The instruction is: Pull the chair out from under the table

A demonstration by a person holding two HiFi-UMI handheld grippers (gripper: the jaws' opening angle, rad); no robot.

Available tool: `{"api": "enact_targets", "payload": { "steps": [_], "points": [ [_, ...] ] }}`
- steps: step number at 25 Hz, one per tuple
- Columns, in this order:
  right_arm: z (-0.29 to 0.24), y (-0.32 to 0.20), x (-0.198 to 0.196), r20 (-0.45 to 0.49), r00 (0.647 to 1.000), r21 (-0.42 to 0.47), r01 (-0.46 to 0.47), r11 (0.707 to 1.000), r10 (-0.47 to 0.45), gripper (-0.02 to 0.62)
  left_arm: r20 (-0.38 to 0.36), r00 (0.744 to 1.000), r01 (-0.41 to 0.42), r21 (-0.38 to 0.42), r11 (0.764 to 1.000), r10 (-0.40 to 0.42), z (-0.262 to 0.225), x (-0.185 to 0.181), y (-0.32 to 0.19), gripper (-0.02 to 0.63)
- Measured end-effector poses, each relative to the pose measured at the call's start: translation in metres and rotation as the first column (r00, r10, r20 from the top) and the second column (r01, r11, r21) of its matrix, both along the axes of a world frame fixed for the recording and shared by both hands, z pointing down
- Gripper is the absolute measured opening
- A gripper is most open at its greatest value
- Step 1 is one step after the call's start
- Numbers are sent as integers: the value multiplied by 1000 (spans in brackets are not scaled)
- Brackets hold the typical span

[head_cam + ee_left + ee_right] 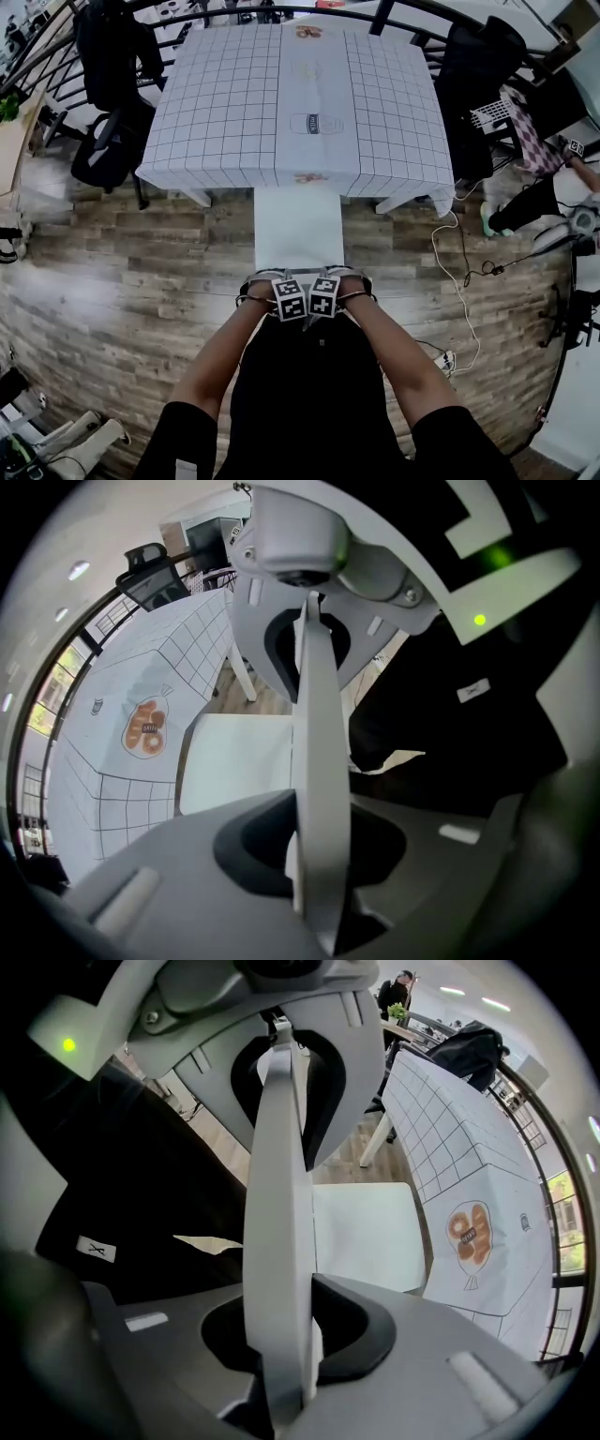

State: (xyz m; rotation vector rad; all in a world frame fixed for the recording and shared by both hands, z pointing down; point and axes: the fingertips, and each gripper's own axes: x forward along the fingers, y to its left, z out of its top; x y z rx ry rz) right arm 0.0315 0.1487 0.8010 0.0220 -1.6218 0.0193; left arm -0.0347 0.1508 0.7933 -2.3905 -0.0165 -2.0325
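Note:
A white chair (300, 230) stands with its seat out from under the front edge of the table (225, 103), which has a white gridded cloth. My left gripper (289, 302) and right gripper (324, 298) sit side by side on the top of the chair's backrest, both pointing down. In the left gripper view the left gripper (314, 855) is shut on the white backrest edge (319, 724), and the seat (239, 761) lies beyond it. The right gripper (281, 1335) is likewise shut on the backrest (279, 1194), beside the seat (366, 1232).
Black office chairs stand at the table's left (108, 141) and right (473, 84). A white cable (459, 272) trails over the wooden floor at the right, with a power strip (447, 360) near my right arm. A person's legs (534, 202) show at far right.

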Motion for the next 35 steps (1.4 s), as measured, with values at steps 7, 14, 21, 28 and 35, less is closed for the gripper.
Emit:
{"api": "enact_targets", "payload": {
  "steps": [7,14,21,28,35],
  "points": [
    [-1,31,-5,24,999,-46,-35,998,36,75,32,999,-11,-7,1000,11,-1,-6,25,81],
    [-2,61,-8,32,997,-44,-67,997,68,76,19,1000,-8,-32,999,8,-3,-9,55,84],
    [-2,90,-13,35,996,-57,-74,996,76,77,34,999,-16,-34,999,18,-4,-14,83,84],
    [6,116,-4,82,992,-64,-95,993,100,80,55,998,-17,-23,1000,19,4,-4,111,84],
    [-13,143,-21,66,994,-66,-88,994,92,81,36,999,-29,-49,998,31,-16,-22,139,84]
  ]
}}
